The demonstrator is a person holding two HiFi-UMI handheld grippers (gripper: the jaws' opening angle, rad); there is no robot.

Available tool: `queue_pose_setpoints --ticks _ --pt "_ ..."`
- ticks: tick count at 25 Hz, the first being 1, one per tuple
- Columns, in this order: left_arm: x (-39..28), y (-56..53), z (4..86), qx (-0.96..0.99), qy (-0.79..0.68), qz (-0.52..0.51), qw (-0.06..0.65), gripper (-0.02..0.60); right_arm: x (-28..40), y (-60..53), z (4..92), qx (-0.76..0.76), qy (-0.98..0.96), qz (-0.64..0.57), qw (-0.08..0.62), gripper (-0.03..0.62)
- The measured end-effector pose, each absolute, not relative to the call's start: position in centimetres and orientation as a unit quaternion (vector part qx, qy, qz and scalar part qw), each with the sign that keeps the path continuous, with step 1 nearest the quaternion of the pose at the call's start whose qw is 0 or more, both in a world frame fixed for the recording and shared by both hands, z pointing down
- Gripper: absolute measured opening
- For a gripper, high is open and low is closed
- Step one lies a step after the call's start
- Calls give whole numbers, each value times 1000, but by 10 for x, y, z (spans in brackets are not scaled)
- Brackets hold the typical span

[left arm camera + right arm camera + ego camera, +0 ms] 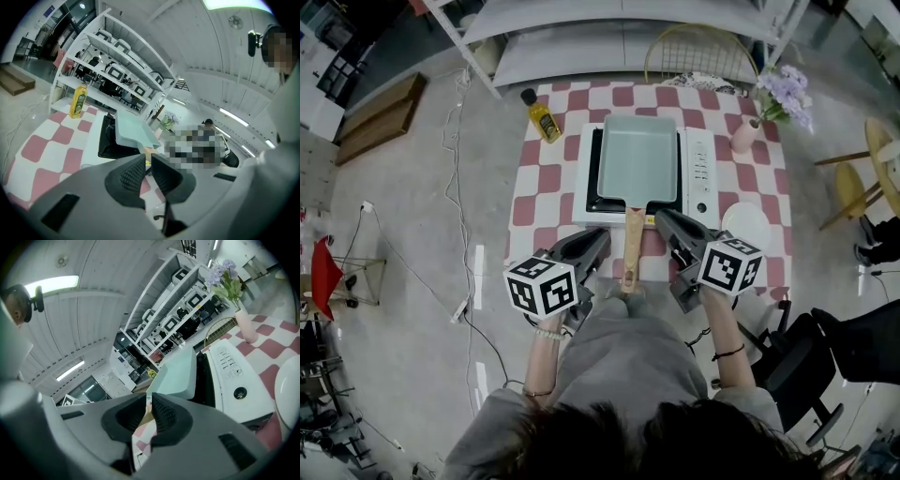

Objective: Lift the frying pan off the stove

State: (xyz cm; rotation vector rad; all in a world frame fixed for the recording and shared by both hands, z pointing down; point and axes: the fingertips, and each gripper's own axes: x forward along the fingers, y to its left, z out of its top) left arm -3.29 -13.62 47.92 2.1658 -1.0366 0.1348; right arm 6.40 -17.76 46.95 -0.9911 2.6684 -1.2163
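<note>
Nothing is lifted yet: your pale green rectangular frying pan (637,159) with wooden handle (632,246) sits on the white tabletop stove (700,173). Your left claw (601,235) and right claw (662,218), both clenched empty, flank the handle; grasping and lifting remain.

I see a pale mint-green frying pan (637,159) with a tan handle (633,246), a white stove (701,178) topped black, a pink-and-white chequered tablecloth (546,178), a yellow black-capped bottle (543,117) and lilac flowers (786,94) in a pink vase (744,137).
</note>
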Motion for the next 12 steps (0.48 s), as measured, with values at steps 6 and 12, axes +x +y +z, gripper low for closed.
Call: queue_pose_setpoints --ticks 6,12 --pt "-29 -135 485 838 -381 49 387 48 61 -180 477 -313 845 -433 36 92" --pt "-24 -136 488 838 -350 41 417 86 54 -184 486 -312 830 -460 39 114"
